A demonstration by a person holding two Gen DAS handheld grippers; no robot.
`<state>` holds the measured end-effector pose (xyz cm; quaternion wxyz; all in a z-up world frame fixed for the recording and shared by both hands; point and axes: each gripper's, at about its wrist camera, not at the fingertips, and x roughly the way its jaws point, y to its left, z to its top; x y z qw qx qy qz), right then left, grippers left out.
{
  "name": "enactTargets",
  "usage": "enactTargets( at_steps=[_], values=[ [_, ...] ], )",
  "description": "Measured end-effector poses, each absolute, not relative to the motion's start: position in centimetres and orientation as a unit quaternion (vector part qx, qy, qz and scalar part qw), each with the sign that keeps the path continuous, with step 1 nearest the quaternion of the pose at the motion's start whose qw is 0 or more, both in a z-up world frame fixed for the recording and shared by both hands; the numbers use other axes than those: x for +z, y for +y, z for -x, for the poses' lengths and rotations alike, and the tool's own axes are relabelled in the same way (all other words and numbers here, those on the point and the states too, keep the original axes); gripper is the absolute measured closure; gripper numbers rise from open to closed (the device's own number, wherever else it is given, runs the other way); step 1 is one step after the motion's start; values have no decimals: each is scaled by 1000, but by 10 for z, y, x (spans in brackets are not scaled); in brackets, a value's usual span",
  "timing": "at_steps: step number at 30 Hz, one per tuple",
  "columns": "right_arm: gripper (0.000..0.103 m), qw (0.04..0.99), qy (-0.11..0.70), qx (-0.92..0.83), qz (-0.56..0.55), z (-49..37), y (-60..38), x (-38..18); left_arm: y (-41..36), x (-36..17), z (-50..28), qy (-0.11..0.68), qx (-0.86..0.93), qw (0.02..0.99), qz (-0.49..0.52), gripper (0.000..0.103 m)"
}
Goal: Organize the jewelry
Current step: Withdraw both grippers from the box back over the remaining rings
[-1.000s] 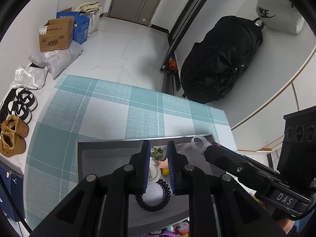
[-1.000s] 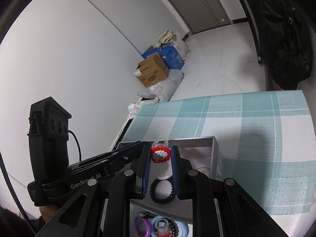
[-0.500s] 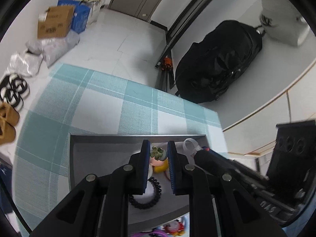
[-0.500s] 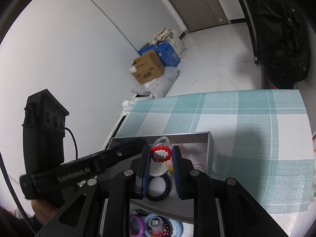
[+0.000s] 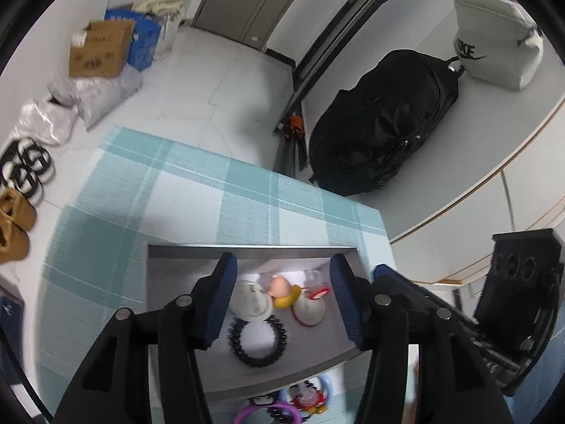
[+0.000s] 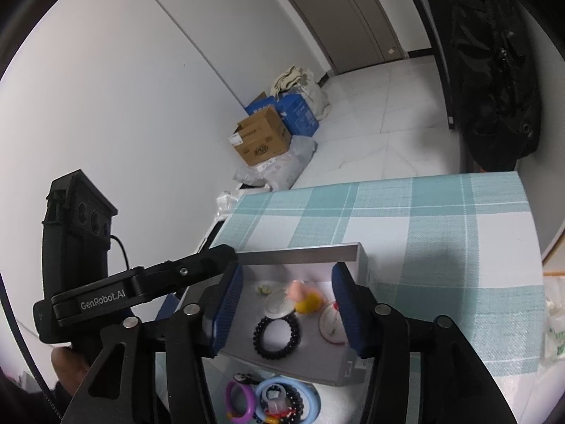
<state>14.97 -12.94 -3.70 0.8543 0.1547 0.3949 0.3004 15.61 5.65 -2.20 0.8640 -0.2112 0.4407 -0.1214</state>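
Observation:
A grey tray point(image 5: 169, 282) point(image 6: 349, 364) sits on the teal checked cloth. In it lie a black beaded bracelet point(image 5: 257, 341) point(image 6: 277, 335), a white ring holder point(image 5: 250, 302) point(image 6: 279, 304), a pink and yellow trinket point(image 5: 282, 291) point(image 6: 305, 298) and a white piece with red trim point(image 5: 310, 305) point(image 6: 332, 323). My left gripper point(image 5: 282, 296) is open and empty above the tray. My right gripper point(image 6: 286, 309) is open and empty above the same tray, its fingers straddling the pieces.
Purple and blue rings with beaded pieces point(image 6: 272, 397) point(image 5: 282, 404) lie on the table in front of the tray. A black bag point(image 5: 381, 127) and cardboard boxes point(image 6: 263, 137) stand on the floor beyond the table. Shoes point(image 5: 14, 226) lie at left.
Both grippers have opened. The left let go of the green-topped piece and the right let go of the red and white beaded piece; both now lie in the tray.

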Motion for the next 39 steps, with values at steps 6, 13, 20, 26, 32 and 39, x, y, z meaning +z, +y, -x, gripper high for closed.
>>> enactTargets(
  at_steps=[6, 13, 20, 26, 32, 39],
  values=[
    [35, 862, 381, 297, -154, -137, -134, -33, 53, -14, -137, 415, -85, 893, 154, 51],
    [21, 882, 332, 312, -119, -107, -131, -16, 47, -6, -114, 386, -52, 914, 114, 50],
    [17, 890, 317, 310, -109, -84, -133, -11, 44, -4, -98, 377, -47, 919, 107, 38],
    [8, 900, 286, 315, -96, -62, -133, -5, 41, -5, -81, 370, -30, 924, 91, 38],
    [6, 900, 298, 307, -83, -53, -131, -12, 37, -17, -68, 387, -36, 918, 82, 37],
    [3, 898, 319, 291, -81, -43, -138, -22, 37, -36, -58, 425, -52, 899, 90, 32]
  ],
)
